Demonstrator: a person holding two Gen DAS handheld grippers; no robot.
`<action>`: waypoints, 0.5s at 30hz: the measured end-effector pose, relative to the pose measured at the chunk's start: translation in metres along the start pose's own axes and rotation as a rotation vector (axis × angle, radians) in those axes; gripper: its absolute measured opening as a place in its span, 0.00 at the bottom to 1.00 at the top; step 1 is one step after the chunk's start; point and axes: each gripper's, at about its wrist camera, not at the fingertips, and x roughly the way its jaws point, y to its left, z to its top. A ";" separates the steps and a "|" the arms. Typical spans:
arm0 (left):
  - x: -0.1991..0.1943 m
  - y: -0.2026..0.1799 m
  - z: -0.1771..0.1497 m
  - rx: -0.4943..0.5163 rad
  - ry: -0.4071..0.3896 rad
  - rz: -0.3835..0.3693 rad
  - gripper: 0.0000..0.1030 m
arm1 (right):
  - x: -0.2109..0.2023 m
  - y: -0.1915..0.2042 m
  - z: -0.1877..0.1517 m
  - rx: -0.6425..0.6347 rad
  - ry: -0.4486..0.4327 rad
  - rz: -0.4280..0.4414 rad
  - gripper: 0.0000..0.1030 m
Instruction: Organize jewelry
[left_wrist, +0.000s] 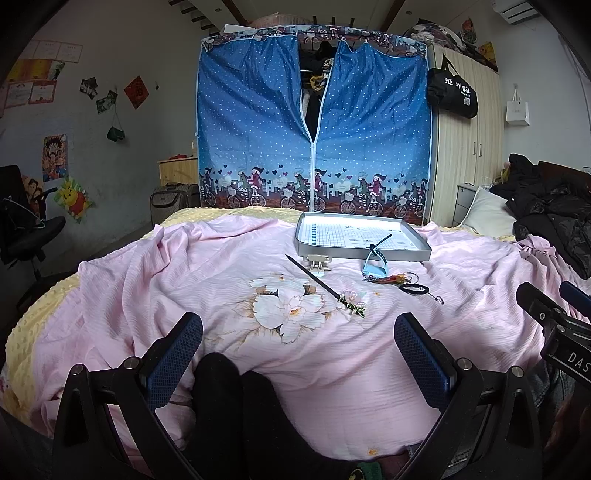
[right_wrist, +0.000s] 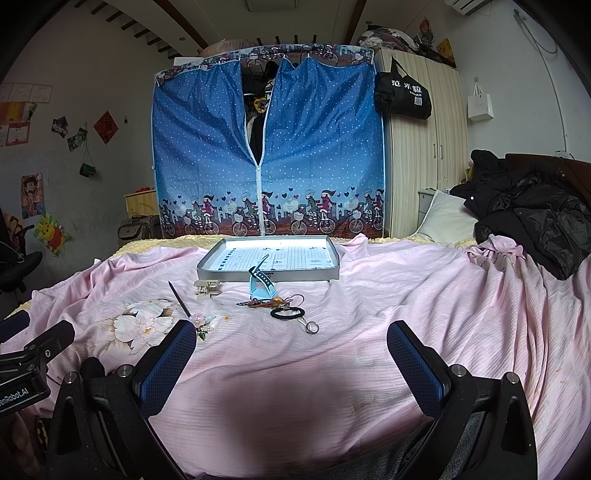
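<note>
Left gripper (left_wrist: 298, 349) spread wide, empty, hovering low over the pink sheet (left_wrist: 147, 280), apparently poised for a first pick. Ahead, left to right: hair stick (left_wrist: 316, 279) lying slantwise with its flowered end nearest; beige claw clip (left_wrist: 317, 263) just before the tray's near wall; blue watch (left_wrist: 376, 261) propped up, strap reaching over the tray's near wall; key charm (left_wrist: 388, 278), black hair tie (left_wrist: 413, 289) and small ring (right_wrist: 312, 327) clustered beside it. Grey tray (left_wrist: 421, 236) beyond, seemingly bare inside, presumably the destination. Right gripper (right_wrist: 291, 350) likewise spread and empty, held back near the bed's edge, well apart from the pieces.
</note>
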 end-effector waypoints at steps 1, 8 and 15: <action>0.000 0.001 0.000 0.000 0.001 0.000 0.98 | -0.001 0.000 0.001 0.000 0.000 0.000 1.00; 0.001 0.003 -0.001 -0.005 -0.005 0.002 0.98 | 0.003 -0.003 -0.004 0.018 0.000 0.000 1.00; 0.003 0.007 -0.001 -0.030 -0.004 -0.005 0.98 | 0.001 -0.001 -0.001 0.020 0.003 0.000 1.00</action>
